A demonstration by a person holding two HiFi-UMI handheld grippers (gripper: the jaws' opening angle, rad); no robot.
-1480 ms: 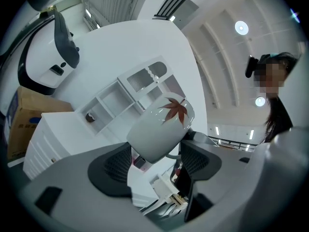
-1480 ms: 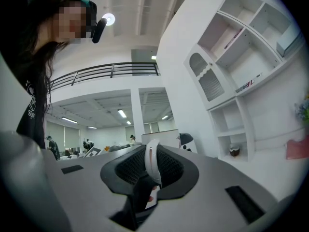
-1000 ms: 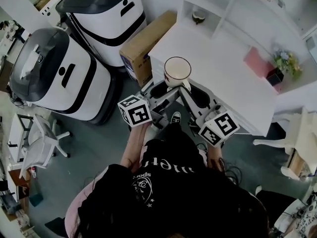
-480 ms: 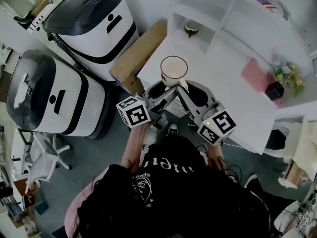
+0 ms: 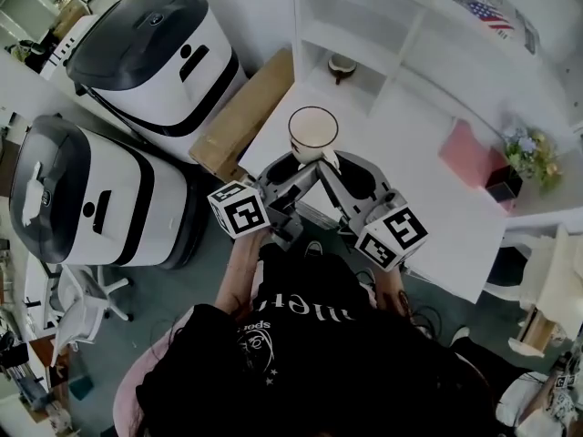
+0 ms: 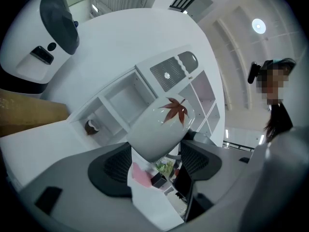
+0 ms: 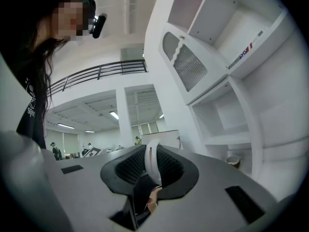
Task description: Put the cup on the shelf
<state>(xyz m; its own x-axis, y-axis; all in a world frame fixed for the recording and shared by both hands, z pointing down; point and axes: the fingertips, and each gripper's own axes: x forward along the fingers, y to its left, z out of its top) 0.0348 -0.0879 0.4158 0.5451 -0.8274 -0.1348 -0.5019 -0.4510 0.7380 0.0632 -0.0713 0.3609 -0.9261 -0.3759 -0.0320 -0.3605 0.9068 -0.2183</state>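
Observation:
A white cup (image 5: 312,131) with a red maple leaf (image 6: 175,110) hangs over the white table (image 5: 419,180), held by both grippers. My left gripper (image 5: 299,165) is shut on the cup's lower body (image 6: 157,129), which sits between its dark pads (image 6: 113,166). The right gripper (image 5: 333,164) is shut on the cup's handle (image 7: 152,164), a white loop between its pads. The white shelf unit (image 5: 364,21) stands beyond the cup at the table's back, and its open compartments (image 6: 123,98) show ahead in both gripper views.
A small brown bowl (image 5: 342,65) sits in a lower shelf compartment. A pink object (image 5: 463,151) and a flower pot (image 5: 521,153) stand on the table to the right. A cardboard box (image 5: 241,116) and two large white-and-black machines (image 5: 150,44) stand to the left.
Both grippers have carried the cup forward from the table's near edge to over the table, closer to the shelf. The grips look unchanged.

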